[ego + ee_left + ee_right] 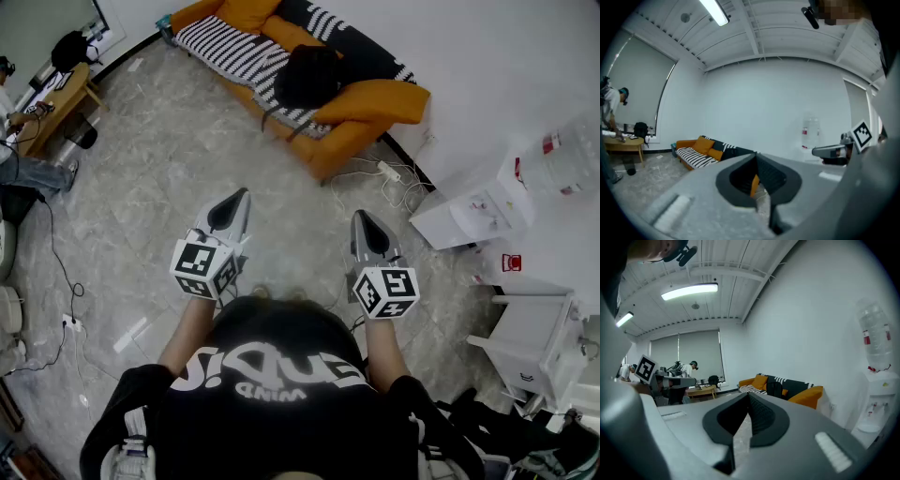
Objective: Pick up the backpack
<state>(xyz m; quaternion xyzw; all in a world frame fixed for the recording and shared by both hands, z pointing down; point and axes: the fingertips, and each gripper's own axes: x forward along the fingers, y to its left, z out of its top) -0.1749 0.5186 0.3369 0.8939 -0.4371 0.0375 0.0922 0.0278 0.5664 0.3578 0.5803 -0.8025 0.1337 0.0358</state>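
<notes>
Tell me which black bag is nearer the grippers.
The backpack on the orange sofa; the other black bag sits farther off, by the wooden desk.

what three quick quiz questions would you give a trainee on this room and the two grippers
1. True or false: the black backpack lies on the floor.
2. The jaws of the left gripper and the right gripper are: A both shut and empty; B both open; C shut on a strap.
3. Fill in: the white power strip lies between the orange sofa and the ___.
Key: 1 false, it sits on the sofa. 2 A. 3 water dispenser.
</notes>
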